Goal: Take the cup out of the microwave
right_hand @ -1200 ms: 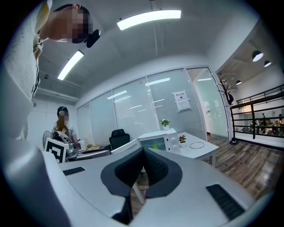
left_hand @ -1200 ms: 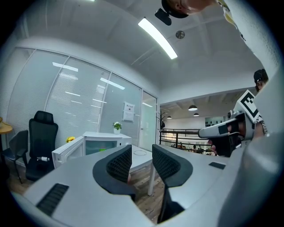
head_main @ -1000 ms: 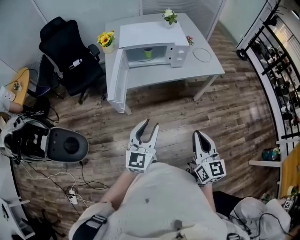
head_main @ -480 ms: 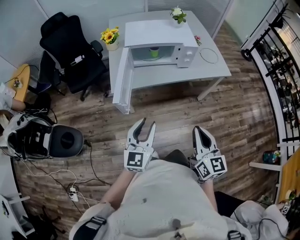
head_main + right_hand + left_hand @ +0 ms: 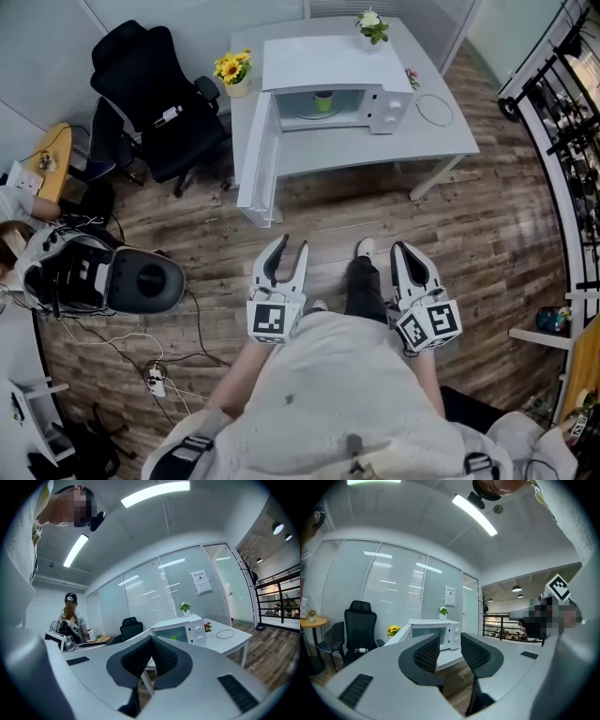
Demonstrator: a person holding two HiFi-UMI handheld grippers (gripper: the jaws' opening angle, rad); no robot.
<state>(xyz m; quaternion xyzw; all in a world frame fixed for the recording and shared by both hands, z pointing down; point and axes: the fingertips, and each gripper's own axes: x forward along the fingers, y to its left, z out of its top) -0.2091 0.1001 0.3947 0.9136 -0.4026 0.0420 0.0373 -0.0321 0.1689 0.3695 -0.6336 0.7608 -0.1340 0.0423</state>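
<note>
A white microwave [image 5: 330,77] stands on a grey table [image 5: 375,141], its door [image 5: 257,161] swung wide to the left. Inside sits a green cup [image 5: 323,101], also seen as a green patch [image 5: 174,633] in the right gripper view. Both grippers hang well short of the table, above the wooden floor. My left gripper [image 5: 285,249] is open with nothing between its pads [image 5: 427,652]. My right gripper [image 5: 407,251] is shut and empty. In the left gripper view the microwave [image 5: 440,637] shows between the jaws, far off.
A black office chair [image 5: 155,94] stands left of the table, with sunflowers [image 5: 233,71] and a potted plant [image 5: 372,24] on the tabletop. A wire ring [image 5: 433,109] lies right of the microwave. A black round device [image 5: 141,281] and cables lie on the floor at left. A railing [image 5: 562,112] runs along the right.
Both grippers have moved toward the table, and the microwave now sits a little nearer and further right in the head view. A dark-trousered leg has stepped forward between the grippers. Jaws unchanged.
</note>
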